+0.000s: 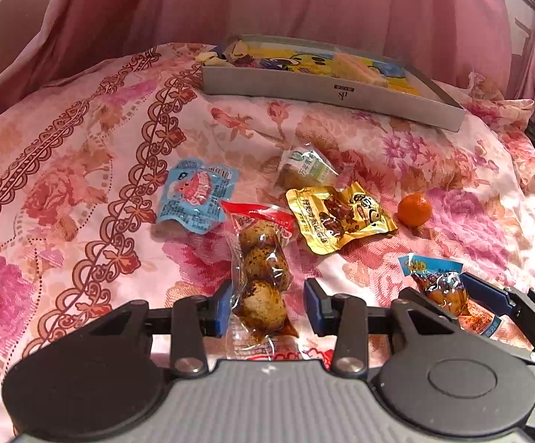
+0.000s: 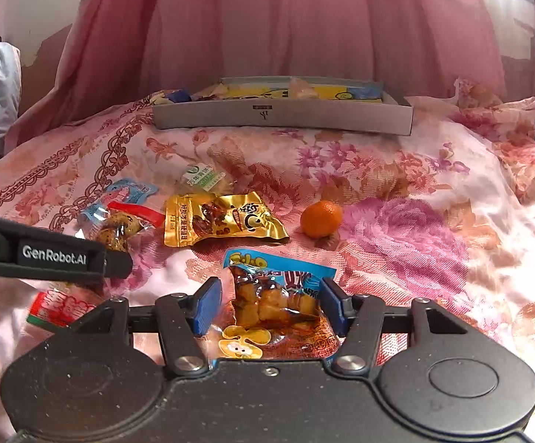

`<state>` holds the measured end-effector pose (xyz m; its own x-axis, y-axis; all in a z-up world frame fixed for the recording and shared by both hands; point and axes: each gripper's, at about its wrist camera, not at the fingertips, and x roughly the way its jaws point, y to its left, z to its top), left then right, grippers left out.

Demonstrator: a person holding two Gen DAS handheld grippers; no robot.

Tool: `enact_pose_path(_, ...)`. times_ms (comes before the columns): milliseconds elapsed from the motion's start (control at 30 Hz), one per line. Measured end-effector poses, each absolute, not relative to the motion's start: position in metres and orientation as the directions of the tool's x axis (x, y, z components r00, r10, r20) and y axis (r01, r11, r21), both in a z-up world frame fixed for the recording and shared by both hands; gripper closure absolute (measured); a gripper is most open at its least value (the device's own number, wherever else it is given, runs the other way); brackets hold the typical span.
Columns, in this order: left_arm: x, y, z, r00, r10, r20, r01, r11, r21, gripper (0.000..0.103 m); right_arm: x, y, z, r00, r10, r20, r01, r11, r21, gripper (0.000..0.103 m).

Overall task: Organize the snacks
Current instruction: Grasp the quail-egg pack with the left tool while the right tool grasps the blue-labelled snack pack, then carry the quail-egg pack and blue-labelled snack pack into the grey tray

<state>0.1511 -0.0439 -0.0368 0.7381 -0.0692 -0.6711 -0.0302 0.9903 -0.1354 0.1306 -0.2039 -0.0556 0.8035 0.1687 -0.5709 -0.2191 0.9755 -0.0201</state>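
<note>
On the floral bedspread [image 1: 82,170], a clear egg packet [image 1: 260,277] lies between the spread fingers of the open left claw [image 1: 265,304], while the right claw [image 2: 271,304], also open, straddles a blue-topped snack pack [image 2: 278,295]. Beyond them lie a gold pouch [image 2: 223,219], a small orange [image 2: 321,218] and a grey box [image 2: 286,116] holding more snacks.

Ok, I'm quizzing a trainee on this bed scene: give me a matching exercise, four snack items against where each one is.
Items:
1. egg packet
2. blue-topped packet
3. mandarin
4. gold packet

Places:
A. lying alone, right of the gold packet
B. between the open left tongs
C. beside the mandarin, on its left
D. between the open right tongs

Pairs: 1-B, 2-D, 3-A, 4-C
</note>
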Motion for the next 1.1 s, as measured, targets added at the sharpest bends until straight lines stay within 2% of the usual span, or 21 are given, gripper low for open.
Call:
enact_pose_path(567,0.155,-0.041,-0.036,0.766,-0.07,-0.639,-0.039,0.987,-0.156,0.06,0.129,-0.2,-0.053,0.837,0.138,-0.53,-0.227,0.968,-0.107,0.044)
enact_pose_path(1100,0.182,-0.024,-0.002,0.836,-0.117,-0.537,0.01,0.98,-0.199,0.06,0.154,-0.195,-0.029,0.89,0.136,-0.435,-0.25,0.944,-0.217,0.044)
